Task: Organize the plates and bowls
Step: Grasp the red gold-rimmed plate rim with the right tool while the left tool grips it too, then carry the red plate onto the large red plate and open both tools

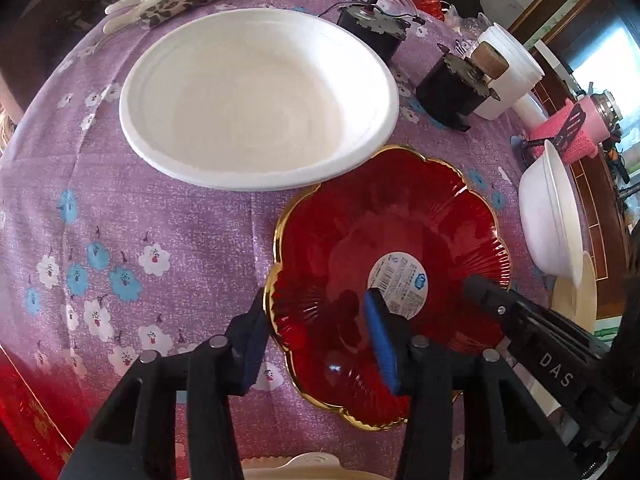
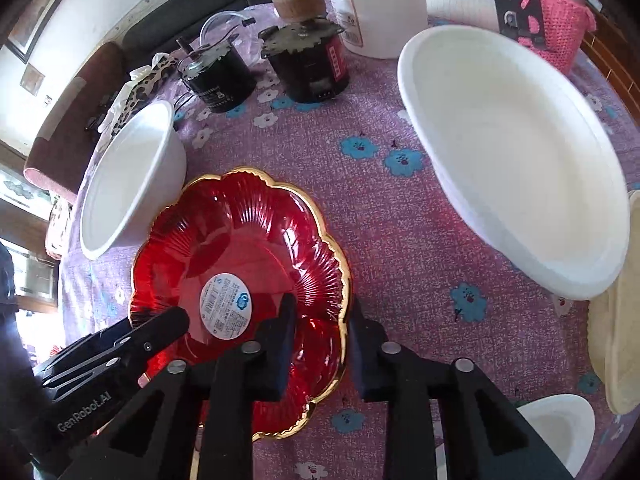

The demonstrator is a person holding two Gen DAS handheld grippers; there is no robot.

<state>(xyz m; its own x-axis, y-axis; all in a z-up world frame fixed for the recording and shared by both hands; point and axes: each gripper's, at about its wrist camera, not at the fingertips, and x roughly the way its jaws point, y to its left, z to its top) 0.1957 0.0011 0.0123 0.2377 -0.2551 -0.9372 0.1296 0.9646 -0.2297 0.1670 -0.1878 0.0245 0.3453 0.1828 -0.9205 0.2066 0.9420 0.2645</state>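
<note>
Counter [image 1: 160,220], purple flowered cloth, crowded along the far edge with clutter.

Two white bowls. One bowl [image 1: 256,104] sits far-left of the plate, its near rim overhanging the plate's far edge. Whether they touch, cannot tell. The other bowl [image 2: 520,152] sits to the right, well apart from the plate.

Red plate [image 1: 384,240], scalloped with a gold rim, lies flat on the cloth in the near middle, between the two bowls. Both tongs are on it, one at each side.

Left tongs [image 1: 316,340]: pointing steeply down and straddling the plate's left rim, with one finger outside on the cloth and the blue pad well inside the dish. The gap is much wider than the rim, so nothing is gripped.

Right tongs [image 2: 322,344]: astride the right rim and much narrower, with the outer finger right against the gold edge. Cannot tell whether the pads actually bite.

Paper label [image 1: 398,280] is stuck at the plate's centre.

Step in hand, as I judge it: a two-sided pinch and lift of the plate.
- Close the left tongs fully onto the rim before any lift.
- The rim is thin, glossy and sloped, so it is likely slippery. Seat the pads deep, not on the scallop tips.
- Raise both sides together and level.
- Draw the plate toward the near side first, so it clears the overhanging bowl rather than tipping it.
</note>
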